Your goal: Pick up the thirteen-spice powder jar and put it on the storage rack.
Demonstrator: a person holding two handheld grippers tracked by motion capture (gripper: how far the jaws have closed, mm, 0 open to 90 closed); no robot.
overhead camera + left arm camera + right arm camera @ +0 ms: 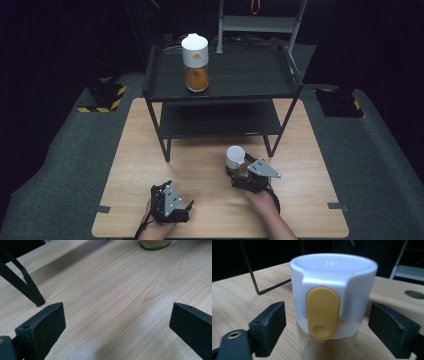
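Note:
A glass jar (234,158) with a white lid and a yellow tab (322,312) stands on the wooden table (200,175), in front of the black shelf. It holds a tan powder. My right gripper (237,170) is open, its jaws on either side of the jar (332,292) just below the lid, with a gap on both sides (329,325). My left gripper (175,200) rests near the table's front edge; it is open over bare wood (117,320). The same jar's base (155,243) shows at the top of the left gripper view.
A black two-tier shelf (225,92) stands on the back half of the table. On its top tier stands a second white-lidded jar (195,62) with orange contents. One shelf leg (27,287) is close to my left gripper. A hole (415,294) is in the tabletop.

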